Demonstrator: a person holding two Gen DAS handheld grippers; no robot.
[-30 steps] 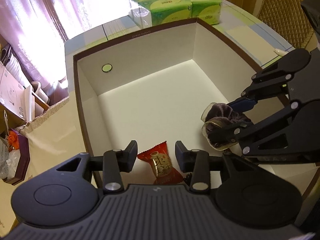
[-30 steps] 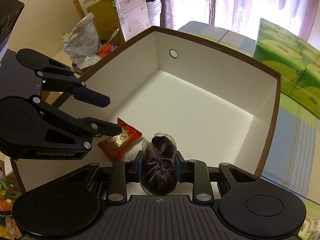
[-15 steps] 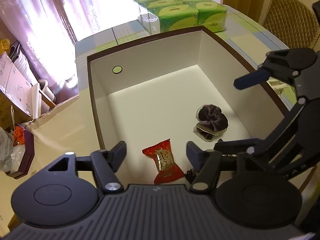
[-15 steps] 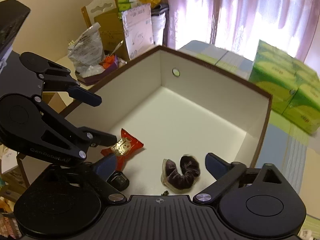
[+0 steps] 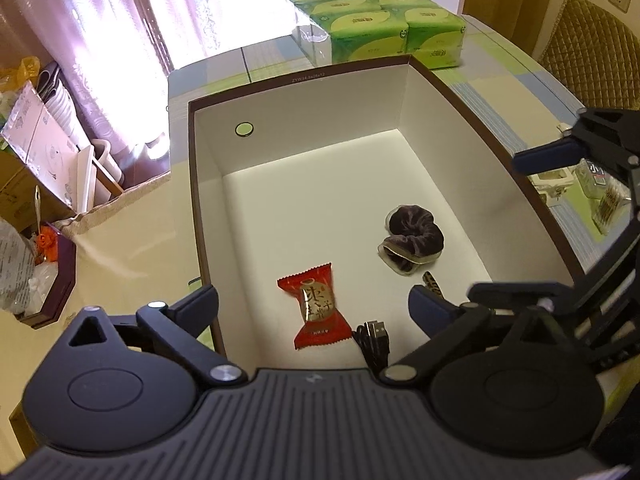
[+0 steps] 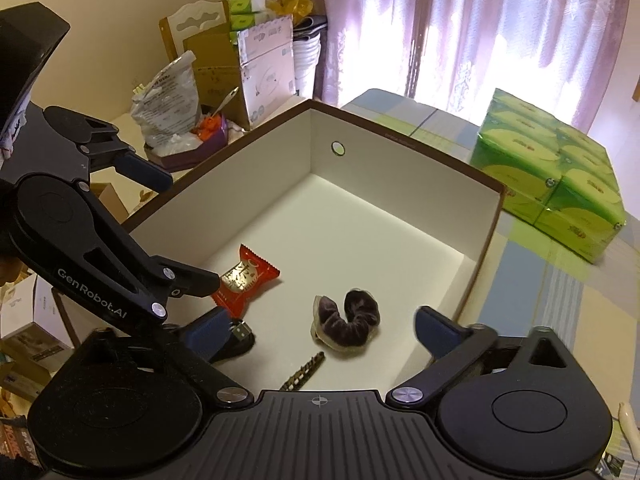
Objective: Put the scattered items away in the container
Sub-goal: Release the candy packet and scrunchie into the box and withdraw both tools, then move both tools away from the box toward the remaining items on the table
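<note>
The container is a white box with a brown rim (image 5: 192, 184) (image 6: 492, 216). On its floor lie a red candy packet (image 5: 318, 306) (image 6: 244, 280), a dark velvet scrunchie (image 5: 412, 244) (image 6: 348, 322), a coiled black USB cable (image 5: 374, 340) (image 6: 240, 336) and a small patterned hair clip (image 5: 432, 282) (image 6: 304, 372). My left gripper (image 5: 312, 304) is open above the box's near edge, over the candy. My right gripper (image 6: 320, 324) is open above the scrunchie, with nothing between its fingers.
A green multipack of tissues (image 5: 376, 24) (image 6: 552, 176) stands on the table behind the box. Small items (image 5: 600, 196) lie on the table to the right of the box. Cardboard boxes and bags (image 6: 224, 80) crowd the floor to the left. A quilted chair (image 5: 592, 64) is far right.
My right gripper opened and dropped the scrunchie onto the box floor. Both grippers then rose and drew back, bringing the cable and hair clip into view.
</note>
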